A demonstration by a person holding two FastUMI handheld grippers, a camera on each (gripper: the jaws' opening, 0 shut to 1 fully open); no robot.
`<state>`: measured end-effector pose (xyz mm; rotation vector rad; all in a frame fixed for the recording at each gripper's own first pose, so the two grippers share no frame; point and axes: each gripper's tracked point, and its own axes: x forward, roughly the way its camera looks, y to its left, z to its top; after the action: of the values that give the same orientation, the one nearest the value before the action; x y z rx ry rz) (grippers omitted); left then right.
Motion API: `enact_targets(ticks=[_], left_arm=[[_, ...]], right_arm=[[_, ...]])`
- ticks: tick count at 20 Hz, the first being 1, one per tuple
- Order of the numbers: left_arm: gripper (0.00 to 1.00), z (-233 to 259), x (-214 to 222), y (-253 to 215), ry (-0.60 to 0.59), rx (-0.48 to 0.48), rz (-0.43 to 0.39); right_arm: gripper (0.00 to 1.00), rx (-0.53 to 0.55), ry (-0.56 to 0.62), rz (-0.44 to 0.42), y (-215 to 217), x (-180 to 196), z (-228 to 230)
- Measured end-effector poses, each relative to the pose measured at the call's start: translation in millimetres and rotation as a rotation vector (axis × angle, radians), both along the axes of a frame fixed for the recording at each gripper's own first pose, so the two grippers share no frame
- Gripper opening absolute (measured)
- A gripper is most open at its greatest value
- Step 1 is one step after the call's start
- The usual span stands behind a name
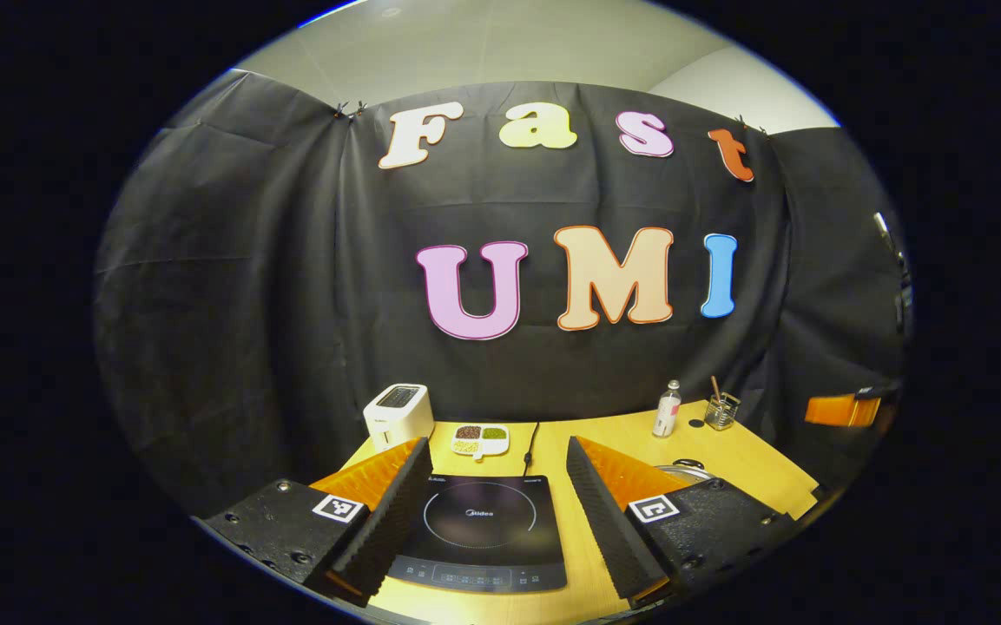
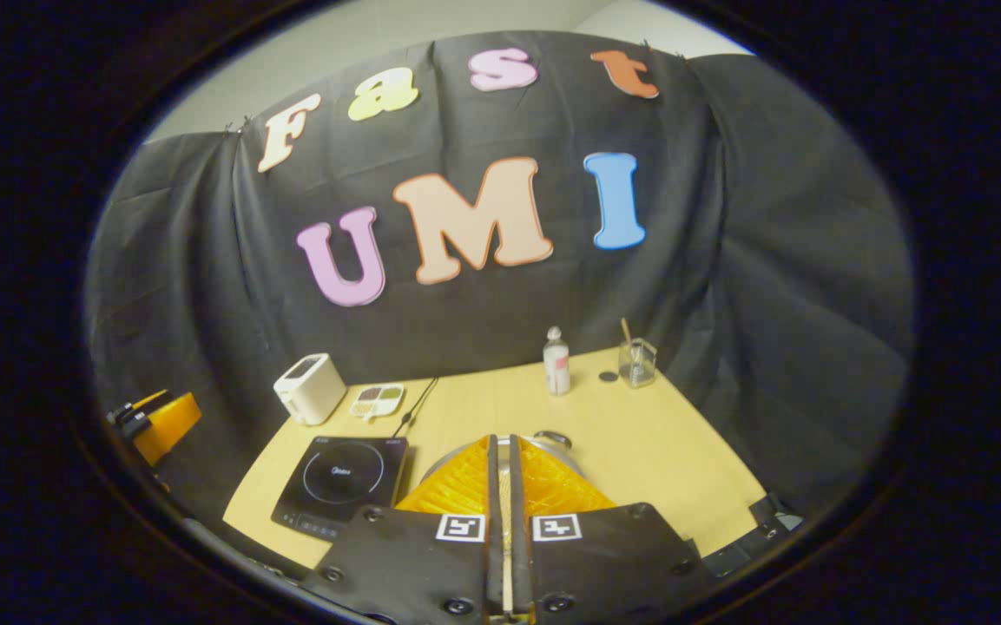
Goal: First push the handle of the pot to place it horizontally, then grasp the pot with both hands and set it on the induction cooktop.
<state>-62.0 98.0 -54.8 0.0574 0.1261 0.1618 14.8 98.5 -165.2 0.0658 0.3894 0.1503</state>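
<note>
1. Right now the left claw [image 1: 495, 512] hangs above the induction cooktop [image 1: 483, 529] with its two ridged fingers spread wide apart and nothing between them.
2. Over on the other side, the right claw [image 2: 500, 486] has its fingers drawn together, with just a thin slit between them and nothing visibly pinched.
3. The pot [image 2: 543, 443] sits on the counter [image 2: 648, 443] just beyond the right claw's tips, right of the cooktop; in the right gripper view most of it hides behind the fingers, and a sliver of its rim [image 1: 682, 473] peeks past the right-hand finger in the left gripper view.
4. Progress check: the pot is not on the cooktop, so the lift and the placing are both still to do. Which way its handles lie I cannot tell, so the push step looks not yet done or barely under way.
5. Surfaces: the cooktop is a flat, glossy black glass slab with a ring marked on it and a control strip at its near edge; the pot rim gleams like polished metal; the counter is pale, smooth wood.
6. Background items: a boxy white toaster [image 1: 398, 415], a small divided dish of beans [image 1: 480, 439], a plastic bottle [image 1: 667, 408] and a clear glass cup [image 1: 721, 411] holding a stick.
</note>
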Motion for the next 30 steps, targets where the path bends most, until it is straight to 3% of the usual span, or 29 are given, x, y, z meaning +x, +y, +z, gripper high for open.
enact_targets(ticks=[3,4,6,7,9,11,19,23,30], left_arm=[[0.92,-8,-9,19,0.020,0.006,0.034],[0.96,-9,-13,25,0.023,0.006,0.046],[0.92,-12,-20,38,0.029,0.008,0.074],[0.92,-15,-22,43,0.030,0.007,0.087],[0.96,-20,-28,52,0.038,-0.001,0.110],[0.92,-25,-31,58,0.045,-0.010,0.127],[0.94,-37,-39,74,0.072,-0.012,0.171],[0.94,-45,-41,75,0.090,-0.023,0.182],[0.94,-62,-44,82,0.127,-0.043,0.202]], right_arm=[[0.06,-0.033,0.127,0.024,13,-4,-48],[0.00,-0.045,0.170,0.032,17,-7,-63],[0.00,-0.062,0.261,0.058,26,-11,-94],[0.06,-0.070,0.304,0.062,28,-12,-107],[0.06,-0.080,0.390,0.071,33,-19,-133],[0.06,-0.101,0.472,0.079,34,-26,-159],[0.06,-0.184,0.765,0.139,36,-59,-241],[0.06,-0.191,0.859,0.132,39,-64,-264],[0.06,-0.285,0.869,0.102,40,-39,-295]])
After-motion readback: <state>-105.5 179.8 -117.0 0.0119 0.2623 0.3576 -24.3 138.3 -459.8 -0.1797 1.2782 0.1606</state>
